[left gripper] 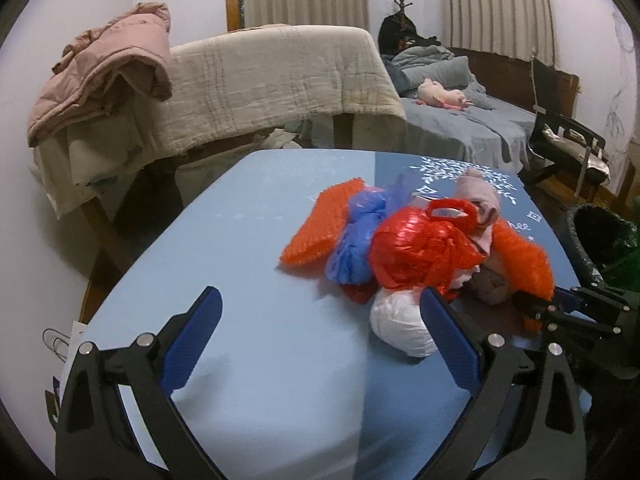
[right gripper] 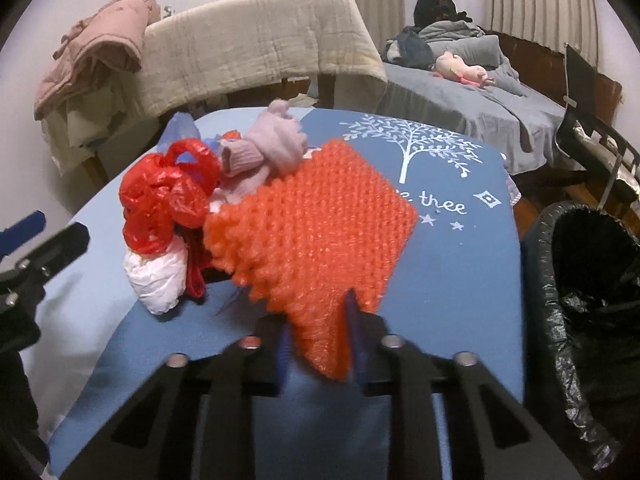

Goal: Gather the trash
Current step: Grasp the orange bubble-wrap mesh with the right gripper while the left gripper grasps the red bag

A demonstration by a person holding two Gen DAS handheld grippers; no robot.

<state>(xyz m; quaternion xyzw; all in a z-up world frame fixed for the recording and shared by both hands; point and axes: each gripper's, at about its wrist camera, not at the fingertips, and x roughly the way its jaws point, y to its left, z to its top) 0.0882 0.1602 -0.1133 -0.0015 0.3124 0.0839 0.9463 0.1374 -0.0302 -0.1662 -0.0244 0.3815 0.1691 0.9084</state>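
A heap of trash lies on the blue-covered table (left gripper: 240,240). It holds an orange bubble-wrap piece (left gripper: 320,228), a blue plastic bag (left gripper: 356,248), a crumpled red plastic bag (left gripper: 420,248), a white bag (left gripper: 400,320) and a pink glove (right gripper: 272,148). My right gripper (right gripper: 320,340) is shut on the near corner of a second orange bubble-wrap sheet (right gripper: 312,232) at the heap's right side. My left gripper (left gripper: 320,296) stands open just above the table. Its right finger is beside the white bag and nothing is between the pads.
A bin with a black liner (right gripper: 580,280) stands by the table's right edge. Behind the table are a frame draped with a beige quilt (left gripper: 280,80) and a pink jacket (left gripper: 104,76), a bed in grey sheets (left gripper: 480,120) and a black chair (left gripper: 568,148).
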